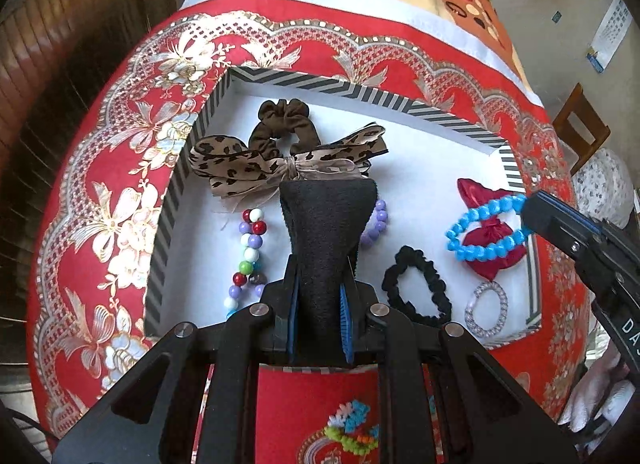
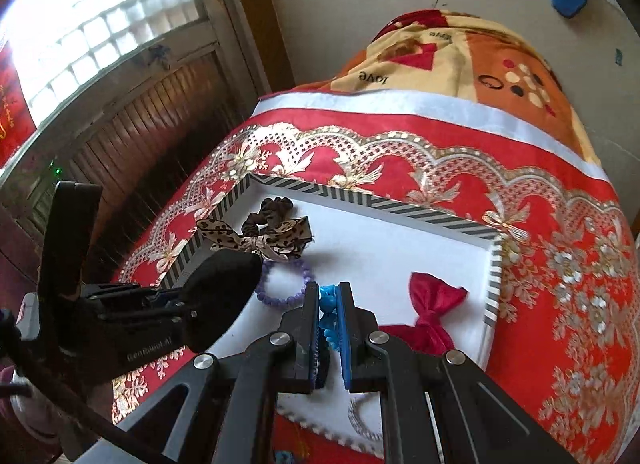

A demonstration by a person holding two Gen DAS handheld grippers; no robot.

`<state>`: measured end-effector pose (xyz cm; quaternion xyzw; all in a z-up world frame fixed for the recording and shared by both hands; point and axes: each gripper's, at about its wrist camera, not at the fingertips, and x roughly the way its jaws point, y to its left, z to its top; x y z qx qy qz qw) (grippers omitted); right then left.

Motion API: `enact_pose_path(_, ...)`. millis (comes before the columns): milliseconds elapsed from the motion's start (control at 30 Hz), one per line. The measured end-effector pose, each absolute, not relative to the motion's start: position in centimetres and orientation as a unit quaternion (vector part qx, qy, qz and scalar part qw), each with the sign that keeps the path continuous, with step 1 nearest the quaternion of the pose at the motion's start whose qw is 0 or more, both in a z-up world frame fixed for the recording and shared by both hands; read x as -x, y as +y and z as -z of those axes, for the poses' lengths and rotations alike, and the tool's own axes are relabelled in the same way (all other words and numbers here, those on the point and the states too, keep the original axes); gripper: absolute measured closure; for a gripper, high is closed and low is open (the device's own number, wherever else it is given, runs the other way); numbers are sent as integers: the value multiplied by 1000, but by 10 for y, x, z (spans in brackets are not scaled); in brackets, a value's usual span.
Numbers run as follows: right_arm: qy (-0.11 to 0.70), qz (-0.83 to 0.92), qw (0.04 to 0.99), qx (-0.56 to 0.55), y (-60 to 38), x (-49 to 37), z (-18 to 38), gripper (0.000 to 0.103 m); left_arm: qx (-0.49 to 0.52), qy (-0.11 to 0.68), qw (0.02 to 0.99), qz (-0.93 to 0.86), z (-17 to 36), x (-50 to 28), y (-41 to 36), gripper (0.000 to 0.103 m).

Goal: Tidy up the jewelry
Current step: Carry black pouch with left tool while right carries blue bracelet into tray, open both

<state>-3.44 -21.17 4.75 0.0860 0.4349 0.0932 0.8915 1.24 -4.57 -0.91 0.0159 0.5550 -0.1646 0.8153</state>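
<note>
Left wrist view: left tool [image 1: 328, 199] clamps one black pouch [image 1: 324, 232]; right tool [image 2: 329, 296] pinches one blue bracelet [image 1: 486, 229].

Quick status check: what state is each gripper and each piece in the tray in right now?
Left gripper: shut on black pad.
Right gripper: shut on blue bracelet, lifted over red bow.
Leopard bow: lying on brown scrunchie.
Bead strand: loose in tray.
Purple bracelet: flat.
Black scrunchie: flat.
Silver ring: flat.
</note>
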Motion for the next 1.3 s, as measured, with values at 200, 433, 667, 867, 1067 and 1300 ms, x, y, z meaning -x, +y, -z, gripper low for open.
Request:
enact_pose_path(200,449,-107,882,-97,-206,7,-32,95,-21,564,811,154,22,-21,-45,88)
enact_pose_path(433,477,-100,866,-109,-219,-24,-1,95,-27,567,810,147,28,-27,-46,88)
enact_pose_path(667,501,-71,855,-111,-238,-39,31,95,-21,567,812,136,31,-31,-47,86)
enact_pose_path(867,500,-72,859,-89,-230,-41,40,95,4,560,816,143,30,-31,-44,60)
enact_pose_path(1067,495,-73,861,-90,-229,-30,31,71,13,551,822,139,22,-30,-42,46)
enact_pose_path(1300,476,-69,870,-107,-229,-7,9,70,0,538,833,131,11,-21,-43,46)
